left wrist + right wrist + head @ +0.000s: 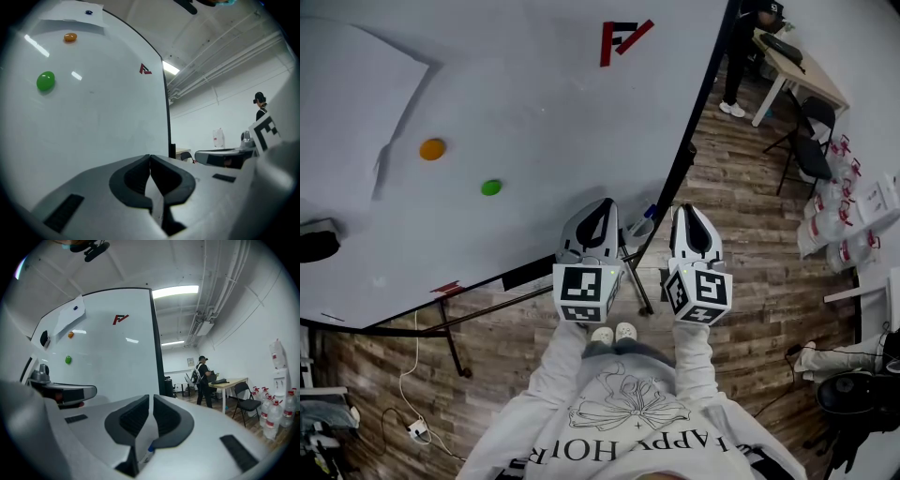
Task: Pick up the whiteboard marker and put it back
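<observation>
The whiteboard marker [642,223], white with a blue cap, lies at the bottom edge of the whiteboard [525,103], between my two grippers. In the right gripper view a bit of the marker [147,454] shows low down behind the jaws. My left gripper [602,202] points level at the board [93,112], jaws shut and holding nothing [150,157]. Beside it, my right gripper [692,208] is also level past the board's right edge. Its jaws [151,397] stand together with only a hairline gap and nothing between them.
On the board are an orange magnet [432,149], a green magnet [491,187], a black eraser [317,242] and a paper sheet [347,103]. Its stand legs [637,291] reach onto the wood floor. At the right are a person [203,380], a table [802,61], a chair [811,141] and several bottles [848,216].
</observation>
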{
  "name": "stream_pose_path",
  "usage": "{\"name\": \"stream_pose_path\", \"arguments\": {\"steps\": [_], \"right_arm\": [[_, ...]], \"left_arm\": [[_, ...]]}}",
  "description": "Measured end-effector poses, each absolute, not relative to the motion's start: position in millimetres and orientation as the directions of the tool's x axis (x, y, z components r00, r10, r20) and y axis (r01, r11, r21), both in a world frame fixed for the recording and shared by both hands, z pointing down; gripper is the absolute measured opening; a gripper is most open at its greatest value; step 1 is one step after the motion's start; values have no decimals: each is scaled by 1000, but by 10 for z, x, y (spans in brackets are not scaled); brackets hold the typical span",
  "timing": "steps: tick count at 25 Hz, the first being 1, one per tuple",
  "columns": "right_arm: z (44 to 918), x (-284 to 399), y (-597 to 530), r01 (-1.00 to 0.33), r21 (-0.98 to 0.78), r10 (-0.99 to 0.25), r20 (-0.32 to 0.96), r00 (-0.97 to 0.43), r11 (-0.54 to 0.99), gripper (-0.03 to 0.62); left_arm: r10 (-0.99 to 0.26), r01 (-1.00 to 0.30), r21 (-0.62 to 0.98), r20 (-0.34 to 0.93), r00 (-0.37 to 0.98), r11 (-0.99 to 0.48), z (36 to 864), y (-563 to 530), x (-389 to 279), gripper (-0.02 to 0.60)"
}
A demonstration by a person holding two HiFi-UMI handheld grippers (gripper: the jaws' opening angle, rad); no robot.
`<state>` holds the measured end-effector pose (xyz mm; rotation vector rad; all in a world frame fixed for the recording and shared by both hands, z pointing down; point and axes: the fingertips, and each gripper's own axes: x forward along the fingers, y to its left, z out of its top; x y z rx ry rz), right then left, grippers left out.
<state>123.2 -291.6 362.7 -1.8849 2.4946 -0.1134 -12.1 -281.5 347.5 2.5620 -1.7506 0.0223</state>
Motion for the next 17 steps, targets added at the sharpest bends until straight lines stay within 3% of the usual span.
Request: {"name": "stream_pose_path", "arguments": {"steps": [17], "right_arm": [[3631,1239,-2895,-960,-65,-960,33,-277,274,27]], "left_arm": [[-934,-935,18,38,355,-354,3483,-2792,-121,6]]}}
